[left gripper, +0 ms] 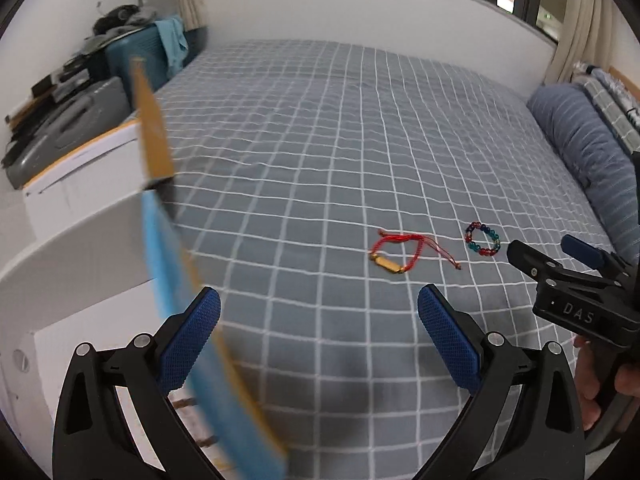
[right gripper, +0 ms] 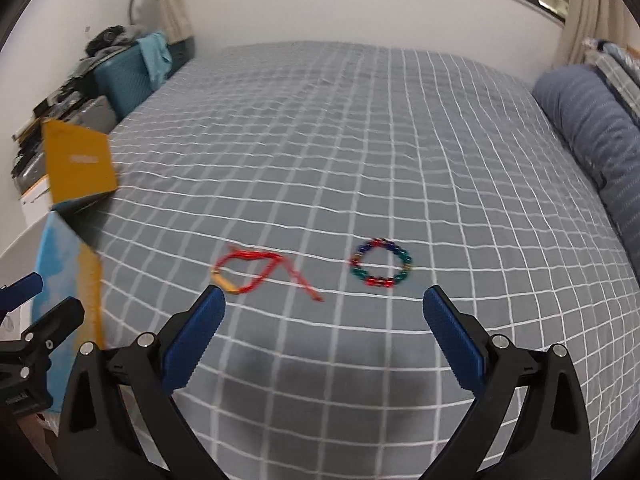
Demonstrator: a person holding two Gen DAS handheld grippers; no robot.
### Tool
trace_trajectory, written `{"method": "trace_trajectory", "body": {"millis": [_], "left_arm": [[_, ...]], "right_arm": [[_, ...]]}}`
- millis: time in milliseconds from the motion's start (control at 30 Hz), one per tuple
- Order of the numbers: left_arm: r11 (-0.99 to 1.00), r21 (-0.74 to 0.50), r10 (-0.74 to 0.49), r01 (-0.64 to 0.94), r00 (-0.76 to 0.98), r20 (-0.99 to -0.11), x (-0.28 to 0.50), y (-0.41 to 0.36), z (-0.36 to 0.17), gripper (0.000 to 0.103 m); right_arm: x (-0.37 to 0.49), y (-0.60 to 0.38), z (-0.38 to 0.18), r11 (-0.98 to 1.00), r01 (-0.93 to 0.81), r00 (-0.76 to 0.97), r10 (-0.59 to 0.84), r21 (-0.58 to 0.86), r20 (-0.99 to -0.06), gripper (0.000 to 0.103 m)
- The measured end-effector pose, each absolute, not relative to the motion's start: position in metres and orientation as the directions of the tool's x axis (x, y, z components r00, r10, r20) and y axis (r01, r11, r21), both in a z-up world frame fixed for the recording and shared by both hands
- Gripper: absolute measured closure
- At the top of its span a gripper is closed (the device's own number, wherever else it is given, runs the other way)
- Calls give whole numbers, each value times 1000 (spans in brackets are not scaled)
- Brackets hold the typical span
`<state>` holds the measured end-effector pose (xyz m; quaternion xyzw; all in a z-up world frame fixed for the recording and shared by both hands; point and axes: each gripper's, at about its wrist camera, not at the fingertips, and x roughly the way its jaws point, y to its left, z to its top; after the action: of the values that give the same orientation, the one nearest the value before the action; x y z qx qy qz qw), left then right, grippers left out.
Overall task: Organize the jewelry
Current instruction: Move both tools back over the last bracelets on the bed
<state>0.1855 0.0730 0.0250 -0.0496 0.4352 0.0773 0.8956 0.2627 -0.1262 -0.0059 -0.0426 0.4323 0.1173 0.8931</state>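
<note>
Both pairs of fingers stand spread wide and hold nothing. In the right wrist view the right gripper [right gripper: 324,300] hangs over the grey checked bed [right gripper: 360,140], its blue pads low in the frame with bare bedspread between them. Just above the left pad lies the red cord bracelet [right gripper: 256,272], its gold bar at the lower left of the loop, close to that fingertip, and its loose tails trailing toward lower right. Directly above the gap, a little right of centre, lies the beaded bracelet [right gripper: 380,263], a closed ring flat on the cloth, apart from the red one.

In the left wrist view the left gripper [left gripper: 320,304] sees both pieces pushed off to the right of its fingers: the red cord bracelet [left gripper: 396,254] above the right pad, the beaded bracelet [left gripper: 482,239] further right, nearly touching the tip of the right gripper [left gripper: 556,256] that enters from the right edge.

So the beads look like the right hand's job and the cord bracelet falls between the two. A yellow and blue box [right gripper: 76,168] stands open at the bed's left edge, closer to the left hand; probably the destination, though its inside is hidden.
</note>
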Motion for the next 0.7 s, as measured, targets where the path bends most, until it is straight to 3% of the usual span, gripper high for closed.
{"method": "trace_trajectory", "body": {"millis": [367, 700], "left_arm": [[990, -27, 54, -140, 543, -838, 259, 39, -30, 6], [981, -49, 50, -189, 488, -872, 297, 45, -71, 7]], "right_arm": [[312, -160, -44, 979, -203, 546, 128, 18, -828, 13], [358, -169, -80, 986, -161, 451, 106, 37, -886, 27]]}}
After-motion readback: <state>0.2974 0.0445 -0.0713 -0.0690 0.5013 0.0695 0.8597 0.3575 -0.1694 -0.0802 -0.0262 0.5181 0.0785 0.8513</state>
